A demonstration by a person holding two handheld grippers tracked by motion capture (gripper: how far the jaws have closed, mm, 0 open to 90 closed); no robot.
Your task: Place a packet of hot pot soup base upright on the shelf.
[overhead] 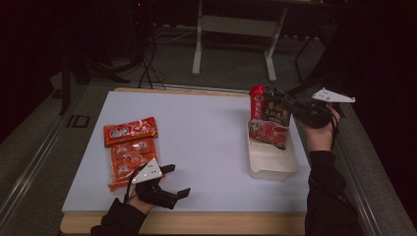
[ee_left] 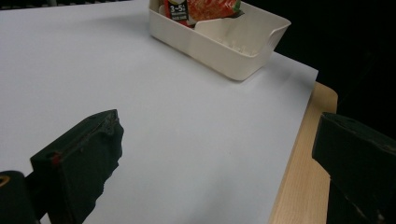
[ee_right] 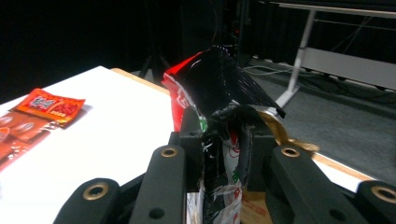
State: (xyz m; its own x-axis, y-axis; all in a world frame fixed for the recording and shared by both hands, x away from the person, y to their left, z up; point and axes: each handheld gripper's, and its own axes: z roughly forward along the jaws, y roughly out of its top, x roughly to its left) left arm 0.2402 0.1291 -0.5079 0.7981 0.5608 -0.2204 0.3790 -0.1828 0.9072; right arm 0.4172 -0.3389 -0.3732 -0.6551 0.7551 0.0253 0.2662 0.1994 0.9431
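A red and black food packet (overhead: 269, 120) hangs upright with its lower end inside a white plastic bin (overhead: 273, 164) at the table's right side. My right gripper (overhead: 285, 105) is shut on the packet's top; in the right gripper view the crumpled packet (ee_right: 219, 88) is pinched between the two jaws of the right gripper (ee_right: 223, 140). My left gripper (overhead: 178, 180) rests low near the table's front edge, open, with nothing between its jaws. In the left gripper view, white table lies between the wide-apart jaws of the left gripper (ee_left: 217, 130), and the bin (ee_left: 219, 51) stands beyond with the packet (ee_left: 201, 8) in it.
An orange snack packet (overhead: 130, 131) and a clear-topped orange pack (overhead: 129, 160) lie flat at the table's left, just beyond my left hand. The orange packet (ee_right: 49, 106) is also in the right gripper view. A wooden table edge (ee_left: 308, 177) runs along the front. Desk legs stand behind the table.
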